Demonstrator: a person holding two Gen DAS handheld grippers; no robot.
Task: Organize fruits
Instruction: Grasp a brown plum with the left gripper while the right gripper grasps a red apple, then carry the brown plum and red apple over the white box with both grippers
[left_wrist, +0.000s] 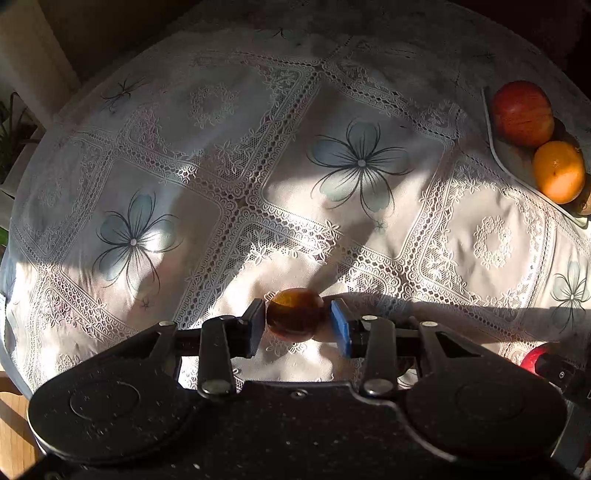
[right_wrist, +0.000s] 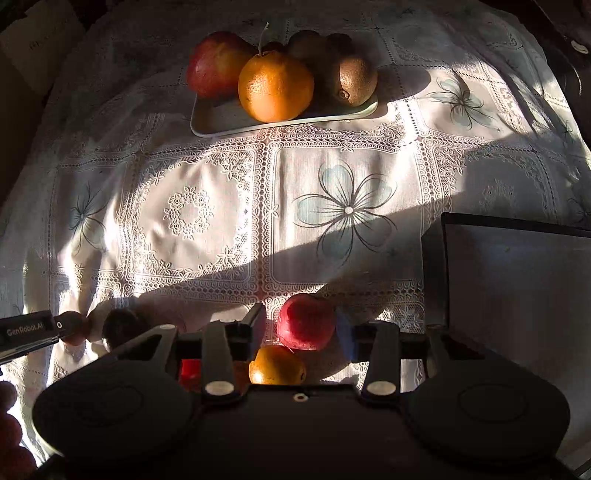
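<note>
Straddling a round glossy brown fruit (left_wrist: 294, 314), rubber-padded fingers (left_wrist: 340, 328).

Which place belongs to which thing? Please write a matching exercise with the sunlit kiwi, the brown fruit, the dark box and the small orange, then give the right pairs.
Things:
1 sunlit kiwi
2 brown fruit
3 dark box
4 small orange

Places:
a between the fingers of the left tool
b at the right edge of the right wrist view
c at the right end of the tray
d just behind the fingers of the right tool

Pairs: 1-c, 2-a, 3-b, 4-d
</note>
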